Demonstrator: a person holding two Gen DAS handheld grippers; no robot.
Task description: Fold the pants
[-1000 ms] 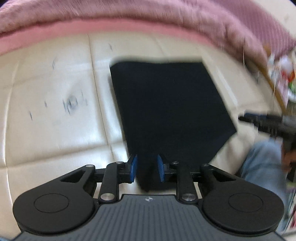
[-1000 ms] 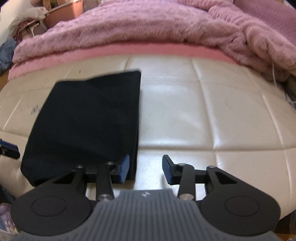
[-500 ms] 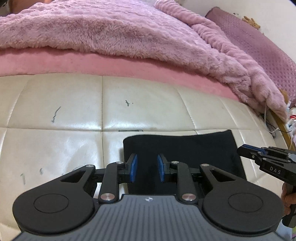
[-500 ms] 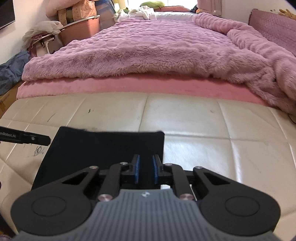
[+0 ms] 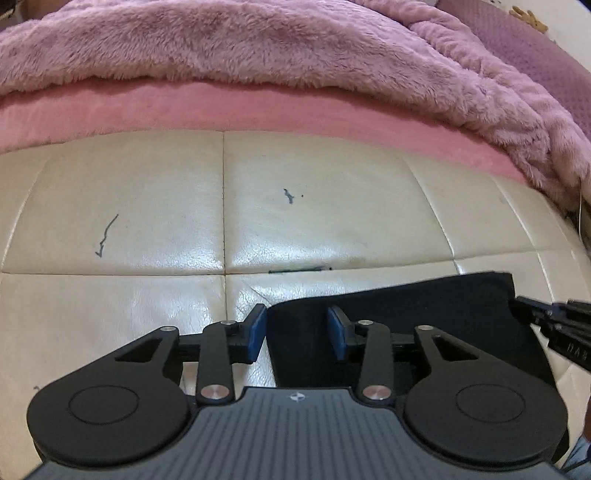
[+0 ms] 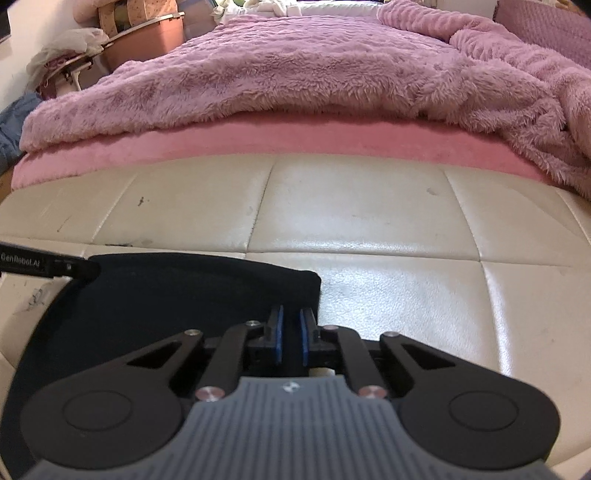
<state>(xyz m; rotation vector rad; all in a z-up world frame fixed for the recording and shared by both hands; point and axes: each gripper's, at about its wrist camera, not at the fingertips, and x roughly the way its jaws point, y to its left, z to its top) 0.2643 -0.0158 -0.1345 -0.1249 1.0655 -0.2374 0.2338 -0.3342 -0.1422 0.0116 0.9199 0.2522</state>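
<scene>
The black pants [image 5: 424,317] lie folded on the cream leather bench [image 5: 147,221]. My left gripper [image 5: 297,328] sits at their near left corner. Its jaws are opening, the cloth lies between the blue pads, and neither pad presses on it. In the right wrist view the pants [image 6: 166,302] spread out to the left. My right gripper [image 6: 291,339] is at their near right corner, its pads drawn almost together with dark cloth in the narrow gap. One of the left gripper's fingers [image 6: 48,264] reaches in over the pants' far left edge. The right gripper's fingers [image 5: 554,325] show at the right edge.
A fluffy pink blanket [image 6: 295,74] on a pink mattress [image 6: 258,136] rises right behind the bench. Boxes and bags [image 6: 147,29] are stacked at the back left. Bare bench [image 6: 443,295] stretches to the right of the pants.
Both grippers moved forward and down along the bench, and the pants look shorter now. The right jaws went from open to nearly together. The left pads have spread apart.
</scene>
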